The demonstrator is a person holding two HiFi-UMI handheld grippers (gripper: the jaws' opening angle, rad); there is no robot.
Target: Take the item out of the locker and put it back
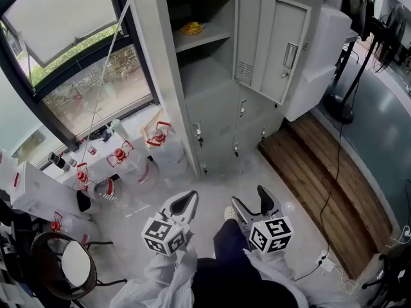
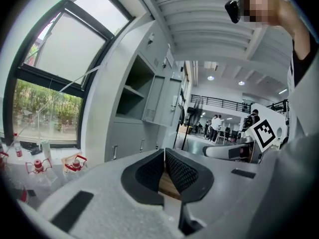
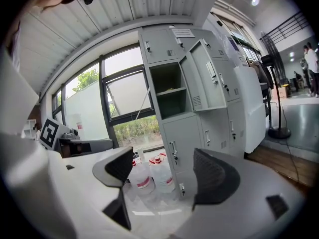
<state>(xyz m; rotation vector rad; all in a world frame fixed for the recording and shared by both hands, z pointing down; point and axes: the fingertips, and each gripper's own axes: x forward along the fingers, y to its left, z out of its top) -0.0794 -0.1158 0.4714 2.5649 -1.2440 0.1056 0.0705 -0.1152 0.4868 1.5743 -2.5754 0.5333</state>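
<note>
One yellow item [image 1: 191,27] is shelved in one open locker [image 1: 212,101]; well back, left gripper [image 1: 191,197] is closed, right gripper [image 1: 248,197] spread empty.

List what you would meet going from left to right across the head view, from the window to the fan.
First the tilted window pane → water jug beside the locker → yellow item on the shelf → open locker door → fan base.
</note>
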